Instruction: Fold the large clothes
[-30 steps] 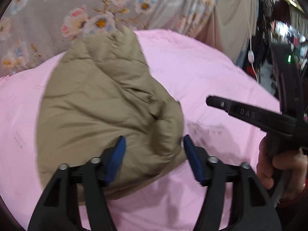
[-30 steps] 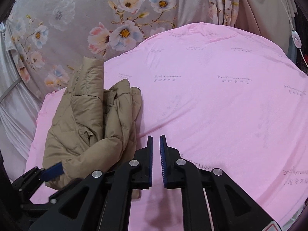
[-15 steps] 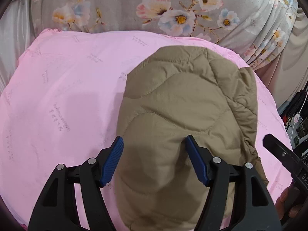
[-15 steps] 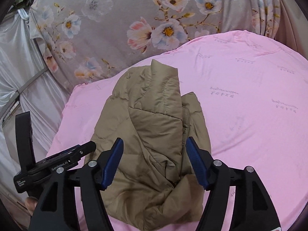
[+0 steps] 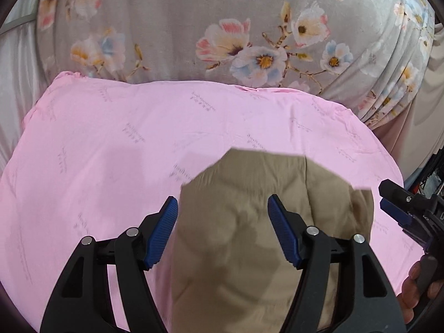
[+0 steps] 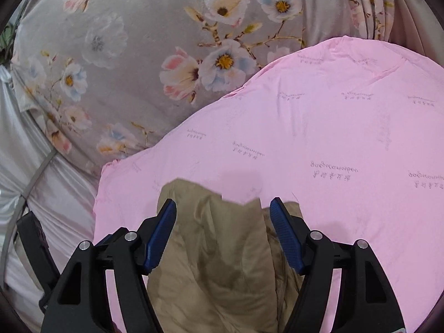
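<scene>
Both views have shifted since 1 second ago: the tan padded jacket (image 5: 249, 236) now sits low in each frame, and more pink sheet (image 5: 138, 138) shows beyond it. Right gripper (image 6: 223, 238) jaws, nearly closed back then, have just been opening and now stand wide with nothing clamped; the jacket shows between them but the pads don't press on it. Left gripper (image 5: 222, 233) is also wide, same gap as before, and grips nothing.

Jacket lies bundled on the pink sheet near its front edge, quilted surface up and edges blurred. In the right wrist view the jacket (image 6: 222, 263) has a vertical fold ridge and reaches the frame bottom. Whether either gripper touches the fabric can't be told.

Right gripper also shows at the right edge of the left view (image 5: 399, 211), blue pads visible, with a hand (image 5: 416, 291) on its handle. Left gripper's black body shows at the left edge of the right view (image 6: 36, 249).

Pink sheet carries faint printed script and covers a rounded surface. Behind it hangs a grey floral cloth (image 5: 222, 27), with pale silvery fabric (image 6: 41, 194) at the left.
</scene>
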### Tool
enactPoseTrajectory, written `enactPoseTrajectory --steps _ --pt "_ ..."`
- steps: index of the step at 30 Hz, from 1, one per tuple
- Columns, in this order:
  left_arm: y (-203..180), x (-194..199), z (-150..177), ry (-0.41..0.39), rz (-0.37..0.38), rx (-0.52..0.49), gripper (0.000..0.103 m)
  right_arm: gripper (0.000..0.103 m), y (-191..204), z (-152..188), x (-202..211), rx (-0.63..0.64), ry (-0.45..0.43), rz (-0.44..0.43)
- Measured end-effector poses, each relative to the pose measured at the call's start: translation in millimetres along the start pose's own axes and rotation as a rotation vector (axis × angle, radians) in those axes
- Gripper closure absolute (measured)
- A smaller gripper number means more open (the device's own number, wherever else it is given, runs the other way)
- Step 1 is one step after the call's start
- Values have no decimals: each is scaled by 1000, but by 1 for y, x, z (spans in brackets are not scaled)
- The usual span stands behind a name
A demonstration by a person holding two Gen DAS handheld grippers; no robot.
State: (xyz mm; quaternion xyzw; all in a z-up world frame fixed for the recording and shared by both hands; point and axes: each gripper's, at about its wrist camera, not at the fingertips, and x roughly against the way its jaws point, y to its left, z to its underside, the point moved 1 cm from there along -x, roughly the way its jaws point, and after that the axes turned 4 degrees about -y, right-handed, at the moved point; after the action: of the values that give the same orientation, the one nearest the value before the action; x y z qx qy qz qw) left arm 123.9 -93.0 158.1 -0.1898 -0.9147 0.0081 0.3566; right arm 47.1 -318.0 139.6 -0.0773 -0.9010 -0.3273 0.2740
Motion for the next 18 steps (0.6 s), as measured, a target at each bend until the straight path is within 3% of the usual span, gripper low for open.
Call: enactPoseTrajectory --steps 3,5,6,7,9,11,14,18 --pt "-7 -27 -16 27 -15 -13 38 34 0 6 -25 -20 44 18" --pt "-11 -50 -17 59 -35 -21 38 42 0 18 -40 7 69 30" --pt "-10 -58 -13 75 -39 -25 38 69 -1 23 -44 30 75 41" --pt "-11 -69 -10 96 -41 -21 38 85 -5 27 -45 40 74 44" --pt "-11 -80 -2 115 -30 -9 38 92 -19 33 -39 23 23 47" --pt "-13 -88 6 127 -15 -1 37 93 -33 38 -36 30 -12 103" --pt "-18 -105 21 157 -10 -2 36 94 -47 54 -52 88 9 188" --pt "-27 -114 35 131 -58 -44 32 94 -60 70 -65 106 20 194"
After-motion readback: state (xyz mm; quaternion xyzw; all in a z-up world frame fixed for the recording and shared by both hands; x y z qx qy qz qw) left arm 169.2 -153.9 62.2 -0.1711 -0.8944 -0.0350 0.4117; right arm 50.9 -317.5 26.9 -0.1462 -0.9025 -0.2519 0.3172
